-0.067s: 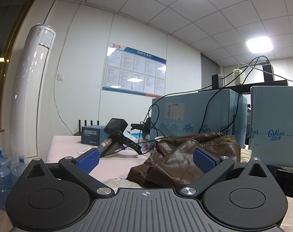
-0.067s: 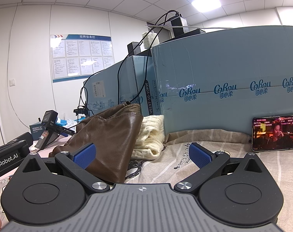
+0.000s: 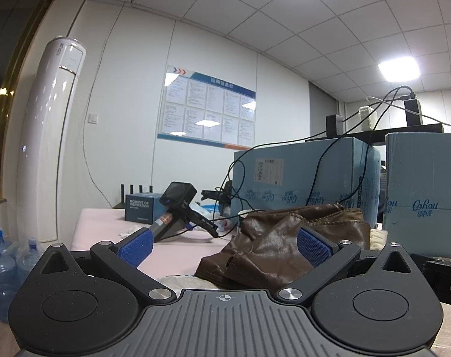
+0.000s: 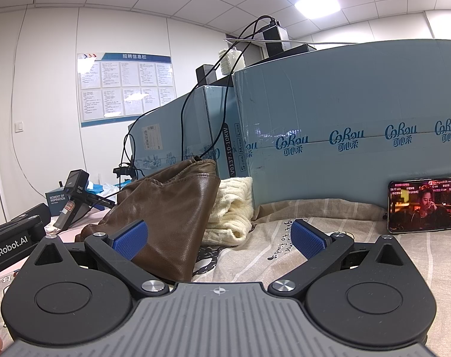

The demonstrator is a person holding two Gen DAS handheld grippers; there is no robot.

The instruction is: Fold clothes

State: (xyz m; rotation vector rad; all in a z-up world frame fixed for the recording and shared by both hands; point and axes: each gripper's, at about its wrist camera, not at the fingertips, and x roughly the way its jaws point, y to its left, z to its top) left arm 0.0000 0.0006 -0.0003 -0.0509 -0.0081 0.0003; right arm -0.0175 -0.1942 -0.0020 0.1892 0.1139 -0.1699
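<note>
Left gripper spread wide, grasping nothing, right gripper likewise released, brown leather garment heaped beside cream knit, sealed blue cartons behind, contents unseen

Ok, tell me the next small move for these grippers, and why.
Probably ease the right gripper forward and left onto the near edge of the brown leather garment. Both sets of jaws stand wide open and empty, the left gripper too, and the garment lies heaped and unfolded beside the cream knit.
</note>
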